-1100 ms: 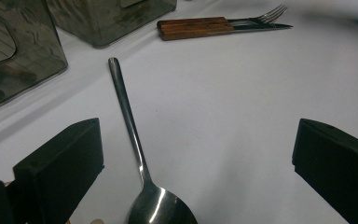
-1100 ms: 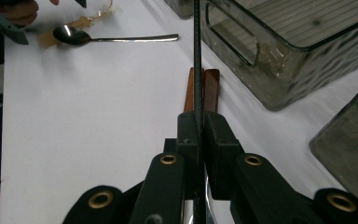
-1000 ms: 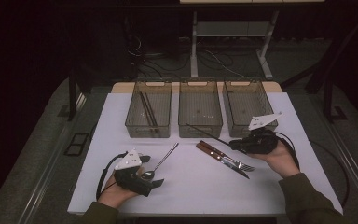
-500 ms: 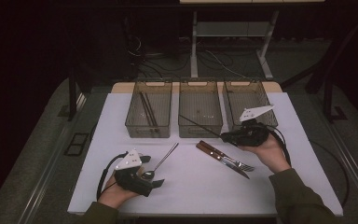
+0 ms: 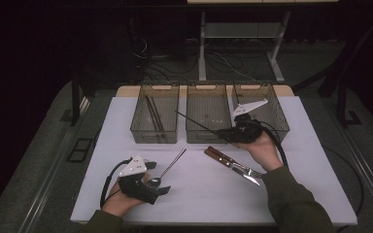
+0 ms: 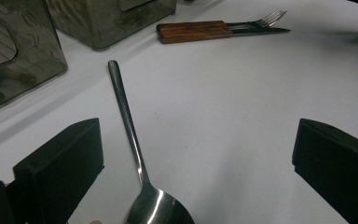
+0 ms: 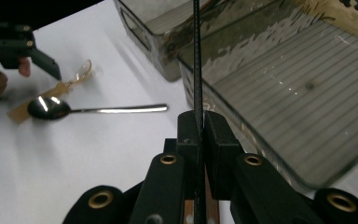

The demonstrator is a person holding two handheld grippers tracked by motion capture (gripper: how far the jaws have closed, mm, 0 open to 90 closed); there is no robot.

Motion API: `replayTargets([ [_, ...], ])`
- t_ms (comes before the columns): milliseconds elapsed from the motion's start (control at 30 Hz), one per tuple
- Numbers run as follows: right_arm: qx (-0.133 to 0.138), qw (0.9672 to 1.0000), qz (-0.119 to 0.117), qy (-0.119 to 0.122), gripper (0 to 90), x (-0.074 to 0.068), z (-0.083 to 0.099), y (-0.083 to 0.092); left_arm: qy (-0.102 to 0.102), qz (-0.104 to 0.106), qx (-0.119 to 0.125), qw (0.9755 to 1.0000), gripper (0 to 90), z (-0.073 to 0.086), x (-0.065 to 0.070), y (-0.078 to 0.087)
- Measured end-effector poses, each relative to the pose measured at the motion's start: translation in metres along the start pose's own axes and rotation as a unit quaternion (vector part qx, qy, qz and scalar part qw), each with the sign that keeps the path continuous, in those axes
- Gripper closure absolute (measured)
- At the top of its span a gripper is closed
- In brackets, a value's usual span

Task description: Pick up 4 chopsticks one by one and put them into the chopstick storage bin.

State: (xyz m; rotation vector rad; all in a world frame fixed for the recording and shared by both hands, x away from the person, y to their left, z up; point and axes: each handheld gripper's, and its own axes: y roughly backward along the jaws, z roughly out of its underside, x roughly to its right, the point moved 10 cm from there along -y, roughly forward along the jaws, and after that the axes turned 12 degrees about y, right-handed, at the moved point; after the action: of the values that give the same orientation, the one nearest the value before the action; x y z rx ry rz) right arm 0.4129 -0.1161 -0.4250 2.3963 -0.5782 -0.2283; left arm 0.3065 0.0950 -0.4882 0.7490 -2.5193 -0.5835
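Note:
My right gripper [image 5: 222, 132] is shut on a thin black chopstick [image 5: 196, 123], which juts left over the front of the middle bin [image 5: 208, 137]. In the right gripper view the pads [image 7: 189, 128] pinch the chopstick [image 7: 197, 70] above the ribbed floor of that bin [image 7: 307, 93]. At the front left of the table my left gripper [image 5: 158, 178] is open, one jaw on each side of the bowl of a steel spoon [image 5: 172, 164]. The left gripper view shows the spoon [image 6: 130, 135] lying flat between the wide-apart jaws.
Three smoky clear bins stand in a row at the back of the white table. The left bin [image 5: 154, 136] holds dark chopsticks [image 5: 153, 114]; the right bin [image 5: 277, 121] is behind my right hand. A wooden-handled knife and fork [image 5: 230, 164] lie together right of centre.
My right gripper has lifted and moved left and away toward the bins, carrying the chopstick over the middle bin. The left gripper and the spoon have stayed put.

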Motion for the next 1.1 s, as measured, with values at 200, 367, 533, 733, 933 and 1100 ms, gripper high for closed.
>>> replayTargets([
  [200,-0.01,0.9999,0.013,-0.001,84.6,0.005,-0.02,-0.014,0.003,0.001,0.003,1.0,1.0,-0.001,0.0,0.001],
  [367,-0.016,0.9996,0.023,-0.002,84.6,0.011,-0.036,-0.027,0.005,0.001,0.003,1.0,1.0,-0.001,0.0,0.001],
  [533,-0.02,0.9994,0.028,0.002,84.6,0.015,-0.053,-0.04,0.006,0.003,0.005,1.0,1.0,-0.001,0.0,0.001],
  [733,-0.022,0.9992,0.034,-0.005,84.6,0.02,-0.073,-0.056,0.006,0.007,0.007,0.9999,1.0,-0.002,0.001,0.001],
  [933,-0.031,0.9985,0.045,-0.012,84.6,0.026,-0.089,-0.073,-0.001,0.007,0.004,1.0,1.0,-0.002,0.001,0.001],
  [1100,-0.041,0.9975,0.054,-0.022,84.6,0.032,-0.096,-0.091,0.003,0.01,0.008,0.9999,1.0,-0.003,0.002,0.001],
])
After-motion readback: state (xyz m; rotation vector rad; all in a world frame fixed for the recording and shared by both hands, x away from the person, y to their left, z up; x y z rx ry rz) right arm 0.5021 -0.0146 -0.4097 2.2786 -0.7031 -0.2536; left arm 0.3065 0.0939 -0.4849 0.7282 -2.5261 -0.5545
